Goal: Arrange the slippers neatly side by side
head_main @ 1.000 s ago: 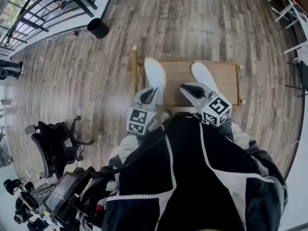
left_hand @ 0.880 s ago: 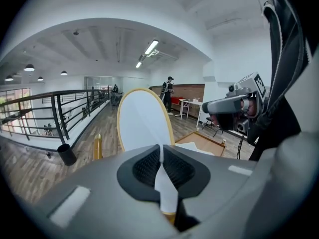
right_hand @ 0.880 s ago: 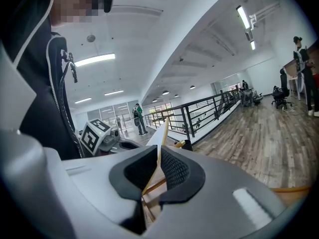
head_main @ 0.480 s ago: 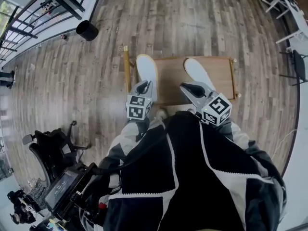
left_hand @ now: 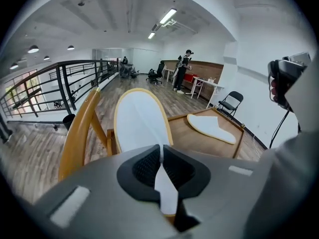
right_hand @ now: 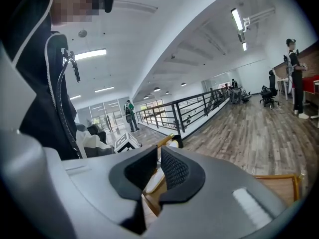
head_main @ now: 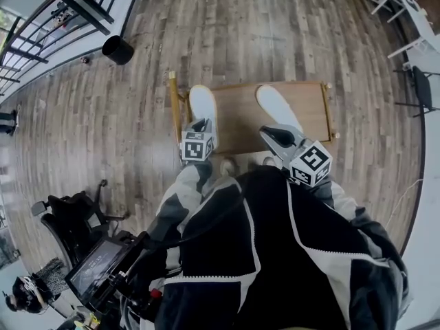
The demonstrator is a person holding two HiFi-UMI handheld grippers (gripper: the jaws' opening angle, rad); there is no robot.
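Two white slippers rest on a low wooden table (head_main: 313, 115). The left slipper (head_main: 202, 103) lies over the table's left edge, and my left gripper (head_main: 201, 124) is shut on its heel end. In the left gripper view the thin white slipper (left_hand: 137, 118) runs out from between the closed pads of the left gripper (left_hand: 161, 153). The right slipper (head_main: 278, 107) lies flat and free on the table, also visible as the right slipper (left_hand: 212, 127). My right gripper (head_main: 267, 132) hovers by its heel with jaws shut on nothing. In its own view, the right gripper (right_hand: 158, 158) shows only a narrow slit.
A yellow wooden bar (head_main: 173, 105) runs along the table's left side. A black bin (head_main: 117, 49) stands far left near a black railing (head_main: 41, 19). An office chair (head_main: 72, 222) is at lower left. White tables (head_main: 405, 5) and a folding chair (left_hand: 229, 102) stand to the right.
My left gripper has reached further out and down with the left slipper's heel in it. The right gripper has stayed where it was. The head view has shifted slightly.
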